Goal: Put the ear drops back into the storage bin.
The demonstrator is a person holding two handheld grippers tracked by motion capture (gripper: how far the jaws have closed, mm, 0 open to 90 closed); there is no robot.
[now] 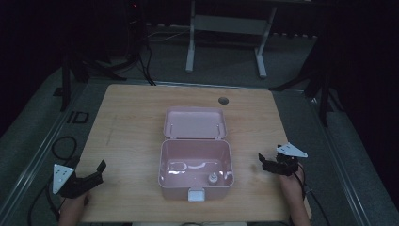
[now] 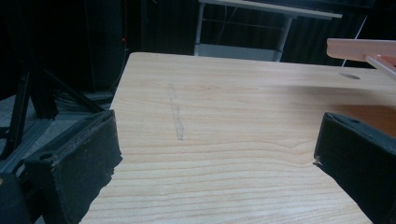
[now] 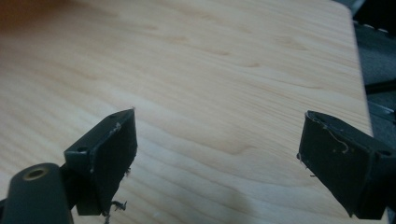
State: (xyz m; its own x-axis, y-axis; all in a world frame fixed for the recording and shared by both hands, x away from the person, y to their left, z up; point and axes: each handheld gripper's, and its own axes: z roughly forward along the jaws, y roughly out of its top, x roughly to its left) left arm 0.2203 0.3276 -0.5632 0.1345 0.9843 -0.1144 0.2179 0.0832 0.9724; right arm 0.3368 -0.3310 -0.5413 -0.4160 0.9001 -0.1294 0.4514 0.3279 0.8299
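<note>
An open pink plastic box (image 1: 195, 162) stands at the middle of the wooden table (image 1: 131, 117), its lid (image 1: 194, 123) laid back flat behind it. A small pale object (image 1: 212, 178) lies in the box's near right corner, and a white latch (image 1: 196, 194) sits on the front wall. My left gripper (image 1: 96, 173) rests near the table's front left, open, holding nothing. In the left gripper view its gripper (image 2: 217, 140) frames bare wood, with the pink lid's edge (image 2: 359, 49) at the top right. My right gripper (image 1: 264, 162) is right of the box, open and holding nothing, and hangs over bare wood (image 3: 217, 135).
A round cable hole (image 1: 223, 100) lies near the table's far edge. Behind the table stands a white-legged desk frame (image 1: 226, 28), with black stand legs (image 1: 94, 66) at both sides. Cables (image 1: 63, 146) lie on the grey floor to the left. The room is dim.
</note>
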